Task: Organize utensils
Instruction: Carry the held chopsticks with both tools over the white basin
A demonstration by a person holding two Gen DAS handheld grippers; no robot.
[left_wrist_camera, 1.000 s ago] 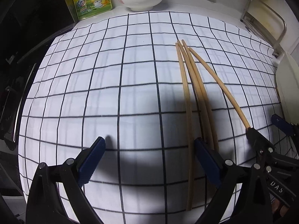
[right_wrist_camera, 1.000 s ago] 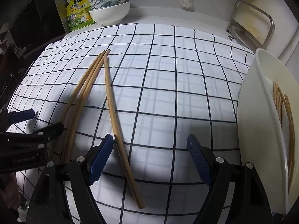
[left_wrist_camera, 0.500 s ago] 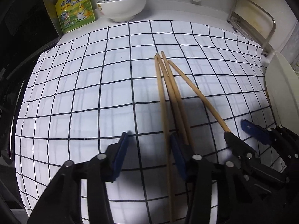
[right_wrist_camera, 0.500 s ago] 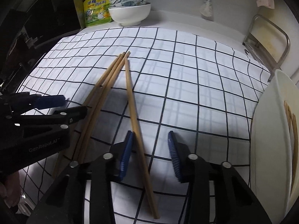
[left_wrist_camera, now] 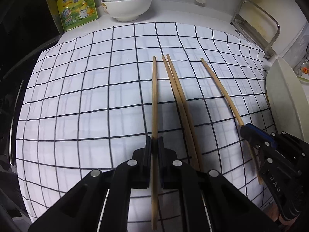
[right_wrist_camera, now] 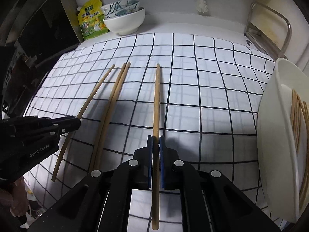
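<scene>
Several wooden chopsticks lie on a black-grid white cloth. My left gripper is shut on the leftmost chopstick, which also shows in the right wrist view. Two loose chopsticks lie together beside it, also seen in the right wrist view. My right gripper is shut on the rightmost chopstick, which also shows in the left wrist view. The right gripper shows in the left wrist view, the left gripper in the right wrist view.
A white tub at the right holds several chopsticks. Stacked bowls and a green-yellow pouch stand at the back. A metal rack stands at the back right. A dark edge runs along the left.
Both grippers were open around a chopstick and have shut on it. The two held chopsticks have spread apart from the middle pair.
</scene>
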